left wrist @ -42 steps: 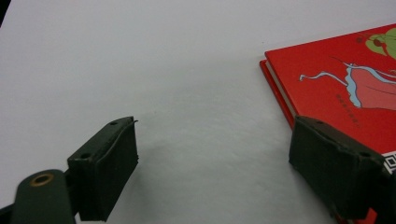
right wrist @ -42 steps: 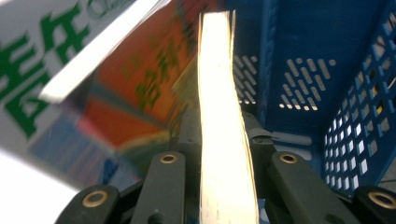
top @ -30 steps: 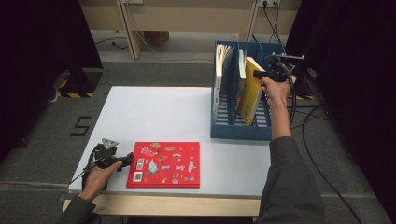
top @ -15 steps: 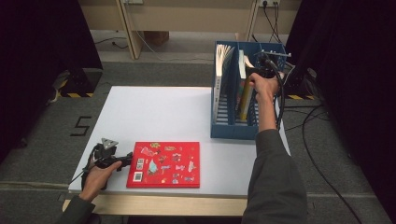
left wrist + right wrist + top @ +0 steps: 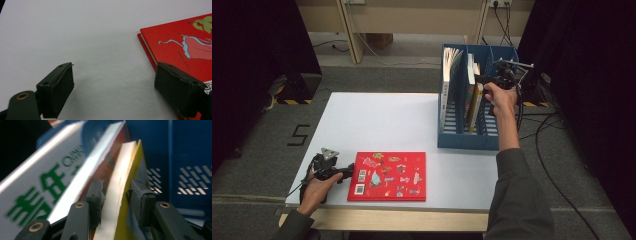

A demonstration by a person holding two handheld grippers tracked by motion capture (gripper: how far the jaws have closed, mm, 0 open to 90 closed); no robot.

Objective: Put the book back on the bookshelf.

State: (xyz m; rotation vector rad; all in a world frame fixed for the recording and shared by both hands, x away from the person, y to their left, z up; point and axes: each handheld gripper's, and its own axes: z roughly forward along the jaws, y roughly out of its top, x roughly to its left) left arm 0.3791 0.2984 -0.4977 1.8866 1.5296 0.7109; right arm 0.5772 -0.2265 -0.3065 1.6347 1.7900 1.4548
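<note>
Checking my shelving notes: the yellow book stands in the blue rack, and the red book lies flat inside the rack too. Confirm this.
Not quite: the red book lies flat on the white table, outside the blue rack, as the high view shows. The yellow book does stand in the rack.

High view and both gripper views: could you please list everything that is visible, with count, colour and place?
Table: one, white, centre.
Red book: one, lying flat at the table's near edge.
File rack: one, blue, on the table's right side.
Yellow book: one, upright in the rack, between the right tongs' jaws.
Other books: at least two, white and dark, upright in the rack.
Left tongs: one, black, open, beside the red book's corner.
Right tongs: one, black, jaws just been opening, around the yellow book.
</note>
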